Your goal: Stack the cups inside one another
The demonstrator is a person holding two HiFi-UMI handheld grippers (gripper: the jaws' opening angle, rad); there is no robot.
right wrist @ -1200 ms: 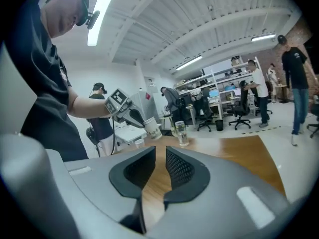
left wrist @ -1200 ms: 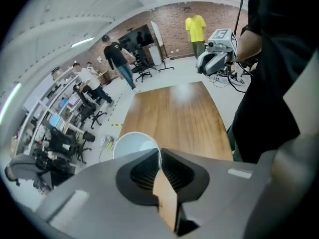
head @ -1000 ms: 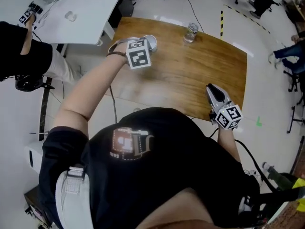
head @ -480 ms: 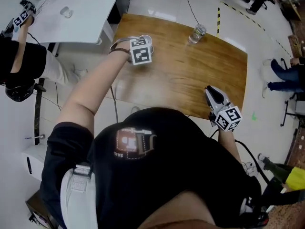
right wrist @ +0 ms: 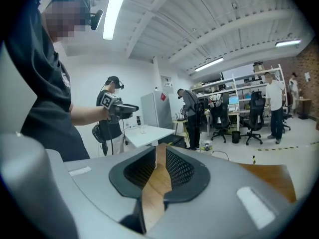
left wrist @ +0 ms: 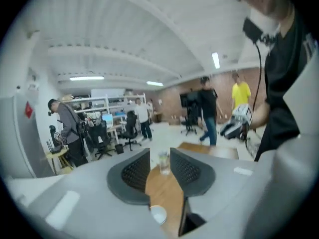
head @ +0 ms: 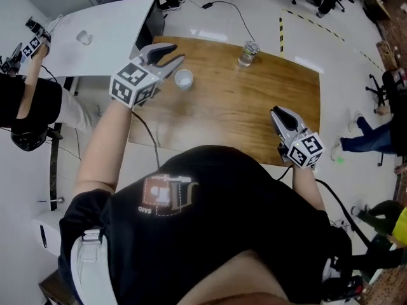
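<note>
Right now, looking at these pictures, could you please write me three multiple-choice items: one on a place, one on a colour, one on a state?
1. Where does the white cup stand?
A) on the wooden table
B) on the floor
C) on a chair

2. What colour is the other cup, near the table's far edge?
A) red
B) clear
C) black

3. In what state is the left hand-held gripper?
A) shut on the white cup
B) shut on a cable
C) open, holding nothing

Answers:
1 A: the cup stands on the wood, close beside the left hand-held gripper.
2 B: one can see through it.
3 C: its jaws have just been opening and stand apart above the table, with nothing between them.
</note>
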